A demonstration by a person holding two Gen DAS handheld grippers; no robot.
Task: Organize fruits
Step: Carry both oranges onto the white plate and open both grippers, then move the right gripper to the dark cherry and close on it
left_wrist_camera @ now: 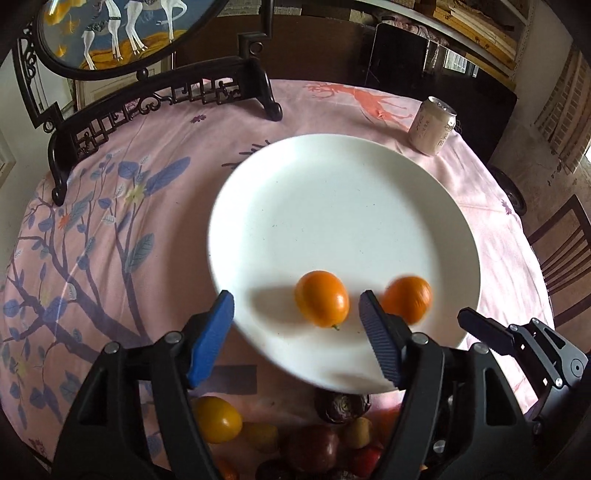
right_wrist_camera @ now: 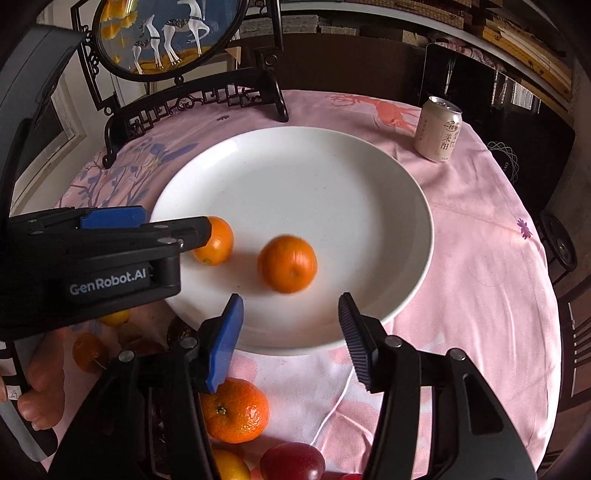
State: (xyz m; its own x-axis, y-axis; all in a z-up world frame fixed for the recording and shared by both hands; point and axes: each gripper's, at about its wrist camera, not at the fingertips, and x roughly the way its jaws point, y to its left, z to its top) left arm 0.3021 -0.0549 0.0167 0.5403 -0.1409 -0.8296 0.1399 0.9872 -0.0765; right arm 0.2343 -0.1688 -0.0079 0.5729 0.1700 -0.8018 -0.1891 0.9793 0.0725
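Left gripper [left_wrist_camera: 295,328]: fingers spread apart, holding nothing; tips over the near edge of the plate, an orange fruit lying between them.
Right gripper [right_wrist_camera: 291,332]: fingers spread apart, holding nothing; tips over the near rim of the plate.
Plate [left_wrist_camera: 343,192]: white, round, resting on the table near its middle.
Oval orange fruit [left_wrist_camera: 322,298]: on the plate, near edge, left part.
Round orange fruit [right_wrist_camera: 287,263]: on the plate, just right of the oval one, not touching it; outline blurred.
Mandarin [right_wrist_camera: 234,410]: on the table, off the plate, at the near edge.
Red fruit [right_wrist_camera: 291,461]: on the table, near edge, beside the mandarin.
Yellow fruit [left_wrist_camera: 218,419]: on the table, near edge, among other loose fruit.
Can [right_wrist_camera: 437,129]: upright, far right part of the table.
Table [right_wrist_camera: 480,258]: covered by a pink printed cloth.
Framed picture [right_wrist_camera: 166,33]: on a dark carved stand, far left edge.
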